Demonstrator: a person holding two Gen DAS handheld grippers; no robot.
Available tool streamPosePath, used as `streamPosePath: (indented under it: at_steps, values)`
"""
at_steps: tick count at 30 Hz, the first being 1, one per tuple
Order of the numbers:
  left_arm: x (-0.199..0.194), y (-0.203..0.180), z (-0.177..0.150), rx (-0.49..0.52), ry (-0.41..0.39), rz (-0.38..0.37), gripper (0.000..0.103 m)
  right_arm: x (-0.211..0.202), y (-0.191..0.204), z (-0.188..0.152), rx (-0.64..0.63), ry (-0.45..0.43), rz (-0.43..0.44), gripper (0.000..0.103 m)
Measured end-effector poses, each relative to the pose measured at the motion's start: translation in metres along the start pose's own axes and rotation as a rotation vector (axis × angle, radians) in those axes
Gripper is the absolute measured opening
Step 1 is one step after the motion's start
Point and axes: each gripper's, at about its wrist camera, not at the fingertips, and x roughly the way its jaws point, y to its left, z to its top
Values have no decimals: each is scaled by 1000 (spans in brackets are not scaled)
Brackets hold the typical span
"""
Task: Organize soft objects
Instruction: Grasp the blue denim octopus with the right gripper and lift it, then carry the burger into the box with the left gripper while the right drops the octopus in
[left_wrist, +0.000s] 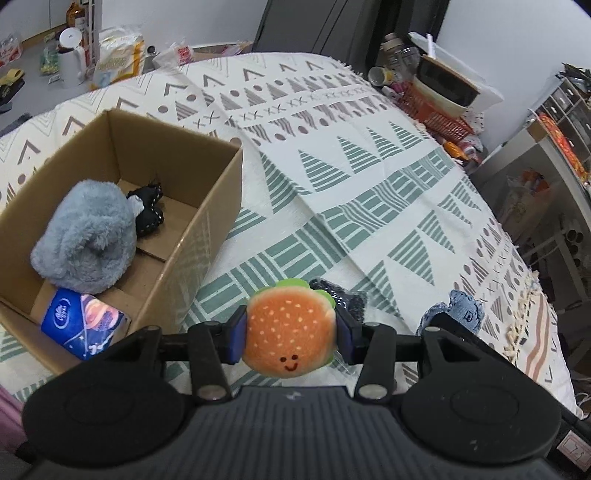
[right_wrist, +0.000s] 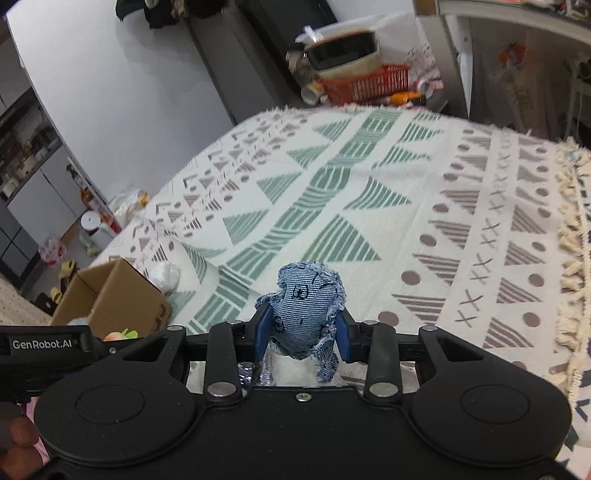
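Observation:
My left gripper is shut on a plush hamburger with a smiling face, held above the patterned cloth. To its left stands an open cardboard box holding a grey fluffy toy, a black stitched toy and a blue tissue pack. My right gripper is shut on a denim doll with drawn eyes. That denim doll also shows at the right of the left wrist view. The cardboard box sits at the lower left of the right wrist view.
A dark sparkly fabric piece lies on the cloth just behind the hamburger. An orange basket with stacked bowls and clutter sits past the cloth's far edge. A fringed cloth edge runs along the right. Fingers hold the left gripper handle.

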Motion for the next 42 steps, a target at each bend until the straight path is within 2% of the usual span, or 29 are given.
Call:
streamPosePath:
  at_steps: [6, 12, 26, 42]
  values:
    - [-23, -1, 6, 32, -23, -22, 47, -18, 13, 2, -27, -35, -4, 35]
    - [-42, 1, 13, 41, -46, -36, 47, -35, 31, 8, -59, -82, 28, 35]
    - [-69, 26, 37, 52, -99, -44, 47, -69, 62, 15, -60, -173, 60, 35]
    - [-73, 69, 66, 44, -113, -49, 47, -62, 114, 16, -72, -164, 95, 35]
